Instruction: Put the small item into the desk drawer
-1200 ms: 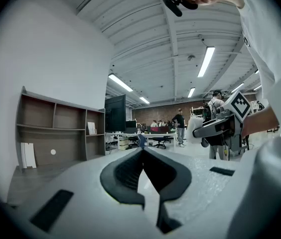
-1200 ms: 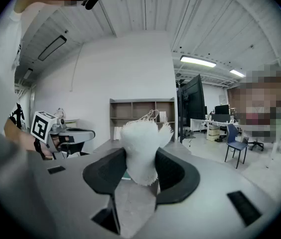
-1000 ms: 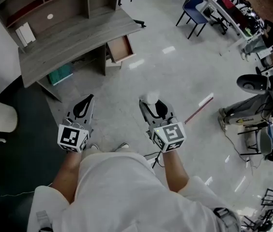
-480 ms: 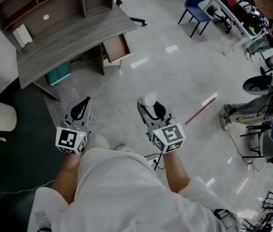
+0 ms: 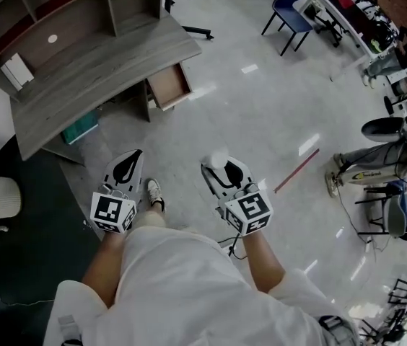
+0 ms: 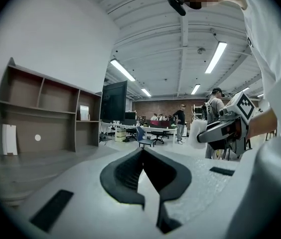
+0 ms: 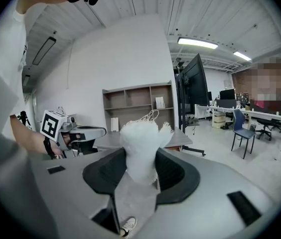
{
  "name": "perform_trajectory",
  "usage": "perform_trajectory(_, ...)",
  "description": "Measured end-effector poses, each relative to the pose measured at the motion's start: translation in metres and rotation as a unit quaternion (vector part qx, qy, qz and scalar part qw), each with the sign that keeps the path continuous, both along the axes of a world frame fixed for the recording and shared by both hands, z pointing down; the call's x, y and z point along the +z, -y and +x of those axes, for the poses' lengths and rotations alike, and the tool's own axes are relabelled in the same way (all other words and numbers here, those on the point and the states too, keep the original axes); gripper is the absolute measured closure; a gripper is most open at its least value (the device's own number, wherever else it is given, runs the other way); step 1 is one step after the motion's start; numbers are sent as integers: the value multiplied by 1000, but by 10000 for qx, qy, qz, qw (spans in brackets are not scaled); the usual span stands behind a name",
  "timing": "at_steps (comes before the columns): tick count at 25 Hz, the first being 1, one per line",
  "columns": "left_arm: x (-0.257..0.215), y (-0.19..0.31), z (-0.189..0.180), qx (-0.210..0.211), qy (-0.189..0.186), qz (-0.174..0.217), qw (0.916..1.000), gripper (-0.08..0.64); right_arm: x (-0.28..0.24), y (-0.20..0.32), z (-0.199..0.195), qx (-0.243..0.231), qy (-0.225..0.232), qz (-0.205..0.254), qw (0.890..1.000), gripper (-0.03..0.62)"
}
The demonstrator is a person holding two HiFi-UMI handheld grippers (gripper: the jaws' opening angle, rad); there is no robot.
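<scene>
A white fluffy small item (image 5: 219, 156) (image 7: 141, 142) sticks up from between the pads of my right gripper (image 5: 223, 169) (image 7: 141, 164), which is shut on it. My left gripper (image 5: 127, 166) (image 6: 143, 157) hangs beside it on the left, its pads touching and nothing between them. Both are held over the grey floor in front of the person's body. The grey wooden desk (image 5: 102, 60) with its shelf unit (image 7: 138, 103) stands ahead to the left. Its drawer (image 5: 169, 85) is pulled open at the desk's right end, well beyond both grippers.
A teal box (image 5: 81, 129) sits under the desk. The person's shoe (image 5: 154, 192) shows between the grippers. A red and white stick (image 5: 296, 171) lies on the floor to the right. A blue chair (image 5: 290, 9) and stands with equipment (image 5: 382, 130) fill the right side.
The person has stepped forward, one shoe now showing between the grippers. The desk sits a little further left in view. Both grippers keep their hold and spacing.
</scene>
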State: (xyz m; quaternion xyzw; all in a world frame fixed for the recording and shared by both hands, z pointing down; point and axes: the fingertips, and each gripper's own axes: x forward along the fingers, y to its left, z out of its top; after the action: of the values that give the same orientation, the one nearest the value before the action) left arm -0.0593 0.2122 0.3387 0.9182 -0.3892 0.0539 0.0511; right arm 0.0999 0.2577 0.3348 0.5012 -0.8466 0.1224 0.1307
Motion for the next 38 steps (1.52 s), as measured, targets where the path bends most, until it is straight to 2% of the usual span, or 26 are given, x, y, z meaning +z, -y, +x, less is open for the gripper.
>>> perform_trajectory(8,-10,135,-7,372,-353,69,9987,552,-18,122,-18,205,-226,-81,9995,417)
perform_trajectory(11,-5,161,-2,577,-408,5,9975,552,-19,146,-18,362,-225,-137,9990,417)
perform_trajectory(18,9,197,7,705,-366,-195,9967,552,-13,181,-4,554,-180,-214,9981,417)
perform_trajectory(23,-5,225,35,505,-251,-77,9984,552,-17,217,25,362,-37,-153,9992,417)
perform_trajectory(27,-13,241,41,103,-112,-9,9999,552,-15,243,36,-27,-14,-86,10000,417)
perform_trajectory(30,-21,248,45,-33,52,70,10000,552,-11,260,45,-268,-19,-125,9996,417)
perform_trajectory(38,0,256,59,-576,82,-196,9981,552,27,290,57,-802,-112,-434,9958,417)
